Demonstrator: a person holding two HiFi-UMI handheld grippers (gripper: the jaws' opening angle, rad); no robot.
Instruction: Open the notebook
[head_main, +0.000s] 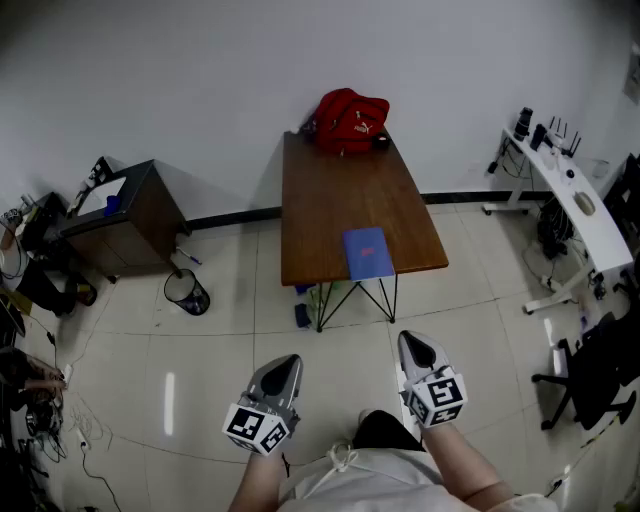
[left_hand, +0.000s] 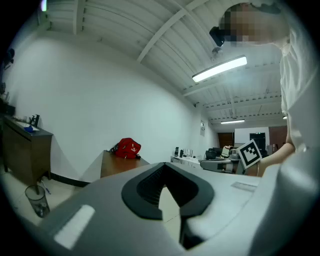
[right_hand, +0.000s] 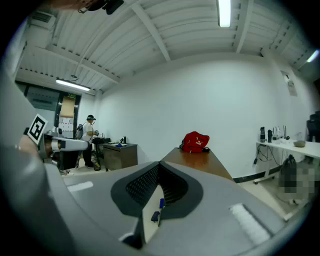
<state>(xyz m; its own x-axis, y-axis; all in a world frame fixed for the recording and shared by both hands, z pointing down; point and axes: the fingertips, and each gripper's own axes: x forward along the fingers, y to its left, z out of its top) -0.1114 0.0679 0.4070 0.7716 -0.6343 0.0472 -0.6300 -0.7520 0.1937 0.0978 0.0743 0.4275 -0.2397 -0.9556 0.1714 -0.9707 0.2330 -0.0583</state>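
On table (head_main: 340, 190), notebook (head_main: 368, 253) well beyond left tool (head_main: 287, 365), right tool (head_main: 415, 345); both apparently closed, empty

A blue cover is shown by the notebook (head_main: 368, 253), which is set against the warm brown wood grain of the table (head_main: 330, 190). At the table's far end a red bag (head_main: 350, 120) with a small white mark is seen. The table's legs are black. Behind the table the wall (head_main: 250, 70) is painted white; beneath it the floor (head_main: 200, 350) is tiled in pale cream. Left of the table a dark brown cabinet (head_main: 140, 215) is seen, right of it a white desk (head_main: 585, 220). Nearer than the table, the left gripper (head_main: 285, 365) and right gripper (head_main: 413, 345) are cased in grey, black round the jaws, and black-and-white square markers are carried on their cubes.
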